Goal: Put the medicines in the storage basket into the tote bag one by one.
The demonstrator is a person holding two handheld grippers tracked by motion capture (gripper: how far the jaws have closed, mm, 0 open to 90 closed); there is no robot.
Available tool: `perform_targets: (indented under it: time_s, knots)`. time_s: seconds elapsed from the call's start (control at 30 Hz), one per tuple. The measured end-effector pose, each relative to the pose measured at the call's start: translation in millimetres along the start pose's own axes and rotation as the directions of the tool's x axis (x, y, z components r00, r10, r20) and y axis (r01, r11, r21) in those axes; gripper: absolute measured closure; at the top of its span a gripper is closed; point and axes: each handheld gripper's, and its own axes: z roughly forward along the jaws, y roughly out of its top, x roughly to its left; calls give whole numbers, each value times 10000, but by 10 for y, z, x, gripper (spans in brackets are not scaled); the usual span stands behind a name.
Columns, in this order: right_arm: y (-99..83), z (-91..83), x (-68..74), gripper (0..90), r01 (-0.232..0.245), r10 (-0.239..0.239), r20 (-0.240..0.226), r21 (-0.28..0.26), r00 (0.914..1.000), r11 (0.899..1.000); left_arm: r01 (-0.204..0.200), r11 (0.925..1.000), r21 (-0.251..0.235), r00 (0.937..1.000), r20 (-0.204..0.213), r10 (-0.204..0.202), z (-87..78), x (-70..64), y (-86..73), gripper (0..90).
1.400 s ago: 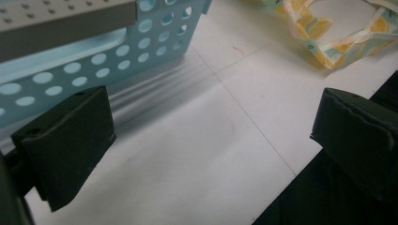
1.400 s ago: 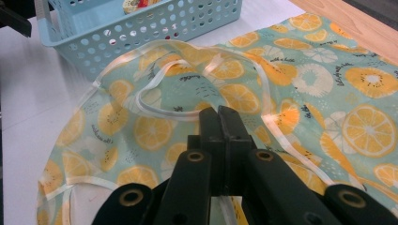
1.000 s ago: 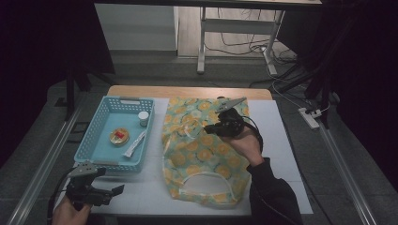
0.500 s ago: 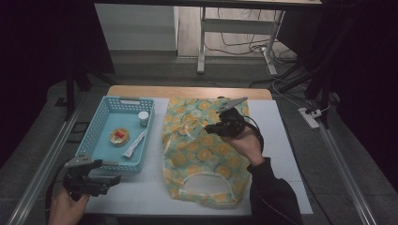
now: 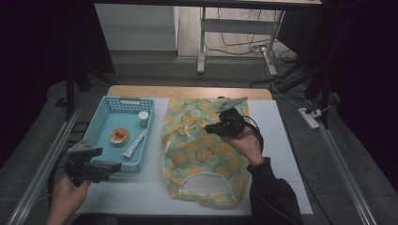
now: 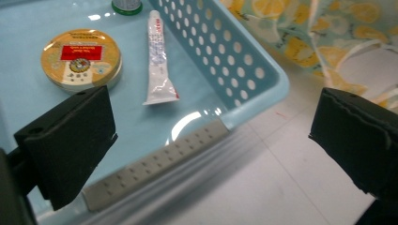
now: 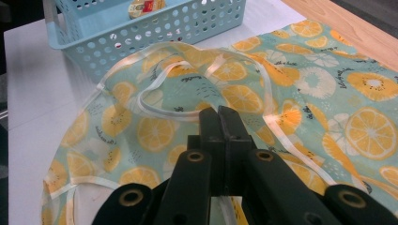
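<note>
- Right hand-held gripper (image 5: 210,127): jaws pressed together, over the middle of the fruit-print bag (image 5: 202,154) lying flat on the table (image 5: 277,140).
- Left hand-held gripper (image 5: 115,165): jaws wide apart, at near corner of blue basket (image 5: 105,119), well apart from the bag.

No lettering can be read for certain. Inside the light blue perforated plastic basket (image 6: 244,70), the round gold tin (image 6: 80,58) bears a red label with print too blurred to read, and the white tube (image 6: 158,61) beside it carries a small red mark near its top, also illegible.
</note>
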Motion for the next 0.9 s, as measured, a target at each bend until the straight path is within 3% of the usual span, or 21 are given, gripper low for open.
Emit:
perform_targets:
  time_s: [0.2, 0.53, 0.73, 0.9]
  knots:
    - [2, -6, -2, 900, -30, 30, -3, -60, 10000, 10000, 26, 9998, 219, 10000, 35, -27, 92, 93, 120, 5]
    - [7, -9, 3, 900, -2, 2, 0, -92, 10000, 10000, 141, 9998, 139, 9992, -366, -136, 254, 249, 322, 7]
    - [6, -22, -2, 900, -12, 12, 14, -155, 10000, 9999, 113, 9994, 339, 9979, -646, -91, 349, 361, 449, 11]
    - [6, -21, -3, 900, -11, 11, 14, -166, 10000, 9999, 276, 9993, 257, 9989, -380, -266, 443, 484, 532, 10]
